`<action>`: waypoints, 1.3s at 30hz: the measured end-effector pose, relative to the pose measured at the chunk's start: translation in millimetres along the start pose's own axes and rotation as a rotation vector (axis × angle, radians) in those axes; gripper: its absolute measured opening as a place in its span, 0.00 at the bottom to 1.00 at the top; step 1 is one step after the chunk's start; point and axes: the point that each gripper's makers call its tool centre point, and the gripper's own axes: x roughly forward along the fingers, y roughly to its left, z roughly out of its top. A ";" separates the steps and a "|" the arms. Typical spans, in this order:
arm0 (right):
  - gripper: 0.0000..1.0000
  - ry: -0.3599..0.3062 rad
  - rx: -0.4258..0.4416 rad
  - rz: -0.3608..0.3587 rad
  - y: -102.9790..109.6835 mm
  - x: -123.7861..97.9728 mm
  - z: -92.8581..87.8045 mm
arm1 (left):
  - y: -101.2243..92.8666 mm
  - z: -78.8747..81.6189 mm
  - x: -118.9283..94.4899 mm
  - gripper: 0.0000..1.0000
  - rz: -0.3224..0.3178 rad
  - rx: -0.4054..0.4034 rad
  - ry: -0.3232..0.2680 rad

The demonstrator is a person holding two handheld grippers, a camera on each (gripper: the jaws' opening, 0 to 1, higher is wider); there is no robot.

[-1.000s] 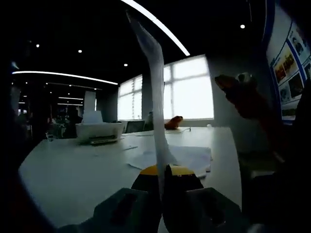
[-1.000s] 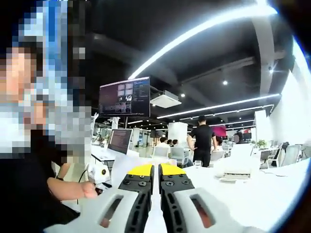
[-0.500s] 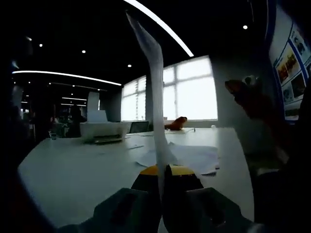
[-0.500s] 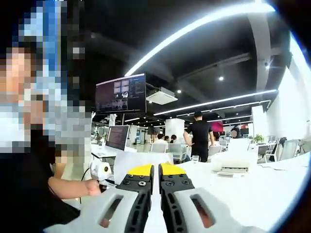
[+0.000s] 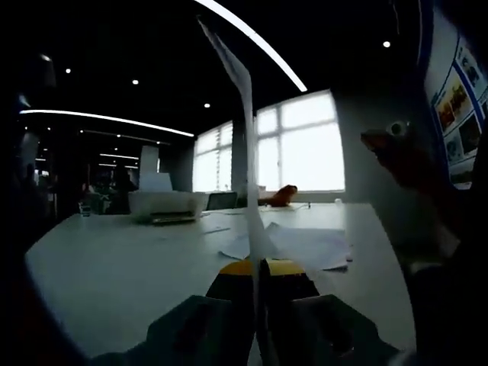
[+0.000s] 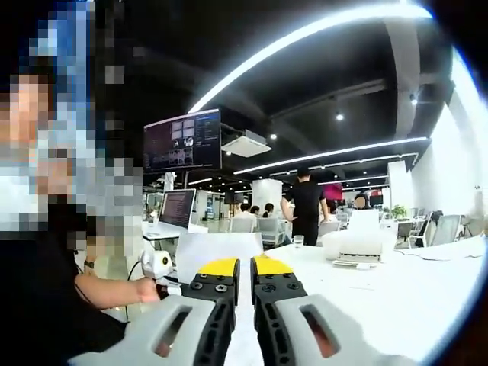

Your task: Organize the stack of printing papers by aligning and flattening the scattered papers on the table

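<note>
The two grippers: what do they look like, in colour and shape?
Both are alike. The left gripper and the right gripper each have two pale grey jaws with slot-shaped cut-outs, black inner faces and yellow tips. The right one shows small screws on the black parts.

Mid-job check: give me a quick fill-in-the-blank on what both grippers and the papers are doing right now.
1. The left gripper is shut on a ____ that stands up edge-on.
2. The loose papers lie on the ____.
3. The printer is coloured ____.
4. The right gripper has jaw tips coloured ____.

Missing words: sheet of paper; table; white; yellow
</note>
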 end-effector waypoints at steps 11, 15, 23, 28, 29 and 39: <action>0.09 0.055 -0.043 -0.042 3.7 -7.1 -8.6 | 0.8 -4.7 -4.9 0.06 0.008 -0.018 -0.012; 0.12 0.075 -0.042 -0.049 5.9 -8.1 -16.3 | 0.1 -4.2 -8.3 0.06 0.000 -0.043 -0.021; 0.22 0.117 -0.060 -0.065 5.7 -16.5 -26.6 | 4.3 -5.1 -9.0 0.06 0.026 -0.049 -0.017; 0.22 0.137 -0.057 -0.084 -0.5 -24.5 -34.2 | 10.1 -8.9 -9.7 0.06 0.064 -0.043 0.005; 0.22 0.145 -0.055 -0.087 -1.3 -25.7 -36.9 | 10.9 -9.9 -10.0 0.06 0.069 -0.044 0.011; 0.24 0.232 -0.057 -0.101 -6.7 -32.6 -60.4 | 19.9 -10.3 -13.8 0.06 0.095 -0.075 0.003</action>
